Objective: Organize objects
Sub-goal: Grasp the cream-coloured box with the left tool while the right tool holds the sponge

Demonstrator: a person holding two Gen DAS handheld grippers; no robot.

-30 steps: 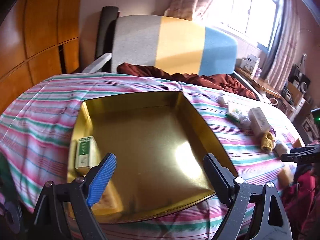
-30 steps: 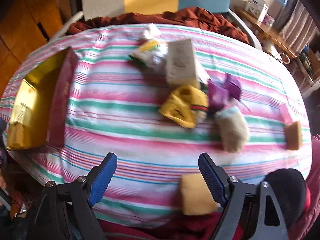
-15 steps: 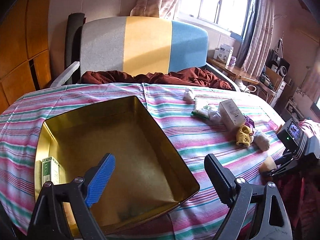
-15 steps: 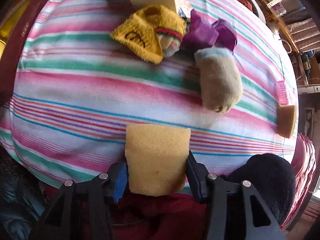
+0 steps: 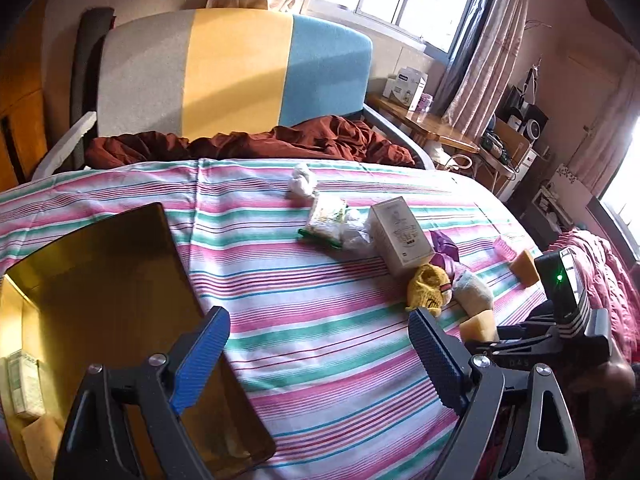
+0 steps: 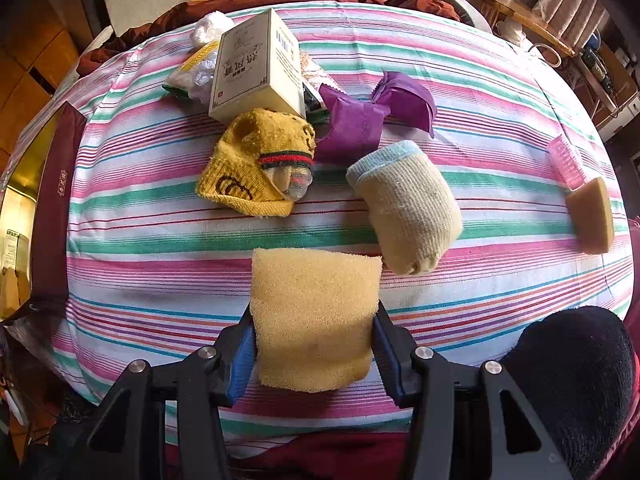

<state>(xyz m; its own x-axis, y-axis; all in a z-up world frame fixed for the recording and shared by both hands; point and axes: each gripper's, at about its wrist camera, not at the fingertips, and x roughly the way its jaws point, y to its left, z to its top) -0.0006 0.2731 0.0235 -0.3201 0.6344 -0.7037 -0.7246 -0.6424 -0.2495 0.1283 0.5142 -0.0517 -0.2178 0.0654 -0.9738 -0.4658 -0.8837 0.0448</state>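
My right gripper (image 6: 314, 350) is shut on a yellow sponge (image 6: 314, 316) and holds it above the near edge of the striped table. In the left wrist view the sponge (image 5: 478, 326) shows at the right, in that gripper. My left gripper (image 5: 316, 354) is open and empty, over the right rim of the gold tin box (image 5: 176, 252). A green-white carton (image 5: 24, 388) lies in the tin. On the cloth lie a yellow sock (image 6: 260, 164), a beige sock (image 6: 404, 208), purple wrappers (image 6: 360, 116), a cream box (image 6: 256, 68) and a second sponge (image 6: 592, 216).
A snack packet (image 5: 326, 220) and a white wad (image 5: 300, 180) lie farther back. A pink item (image 6: 566, 158) sits beside the second sponge. A striped chair (image 5: 232, 72) with a rust blanket (image 5: 248, 144) stands behind the table. A dark rounded thing (image 6: 576, 384) is at the near right.
My right gripper closed on the yellow sponge and lifted it from the table's near edge. My left gripper swung right, from over the tin toward the cloth, and stayed open.
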